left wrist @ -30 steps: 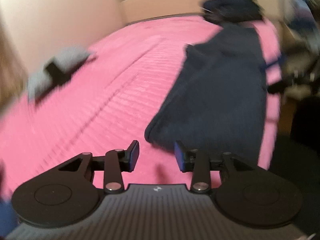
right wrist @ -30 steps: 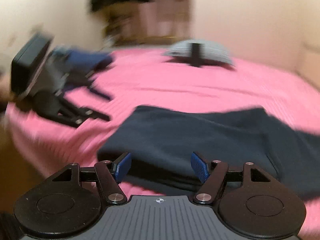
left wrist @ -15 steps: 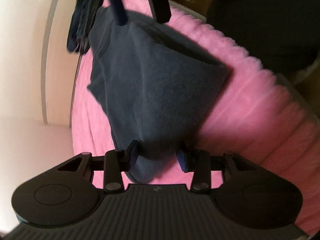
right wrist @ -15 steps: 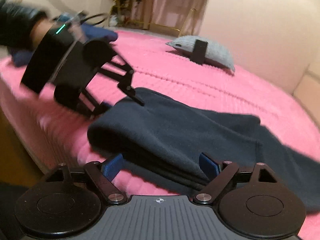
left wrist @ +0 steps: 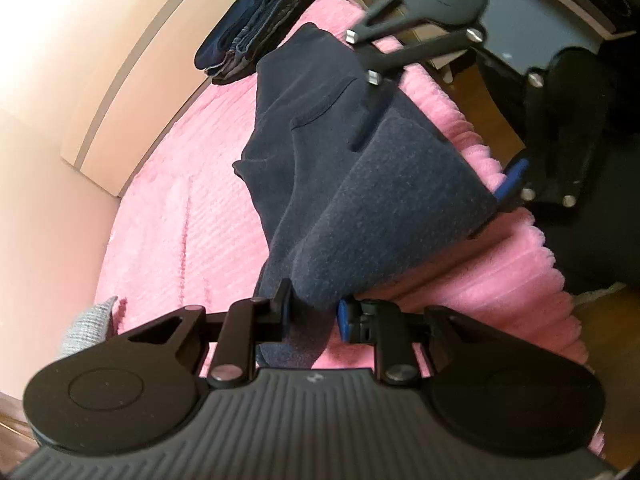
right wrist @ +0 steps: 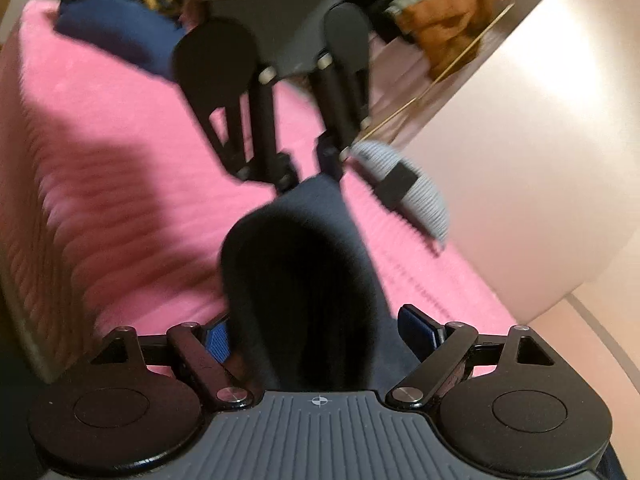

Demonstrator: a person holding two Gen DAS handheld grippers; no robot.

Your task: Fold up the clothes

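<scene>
A dark navy fleece garment [left wrist: 360,184] lies folded near the edge of the pink bed [left wrist: 168,216]. My left gripper [left wrist: 311,314] has its fingers around the garment's near corner, with a gap still showing on the right pad side. My right gripper [right wrist: 320,332] is open, jaws wide on either side of the garment's other end [right wrist: 304,280]. It shows in the left wrist view [left wrist: 436,132], one blue pad [left wrist: 514,176] beside the cloth. The left gripper shows in the right wrist view [right wrist: 308,176] at the far corner.
A stack of folded dark clothes [left wrist: 252,32] sits at the far end of the bed. A grey knitted item [right wrist: 412,192] lies near the wall. The bed edge [left wrist: 532,280] drops off to the floor. Hanging clothes [right wrist: 444,20] are behind.
Both grippers have moved in onto the two ends of the navy garment. The left jaws have narrowed around its corner; the right jaws now straddle the other end.
</scene>
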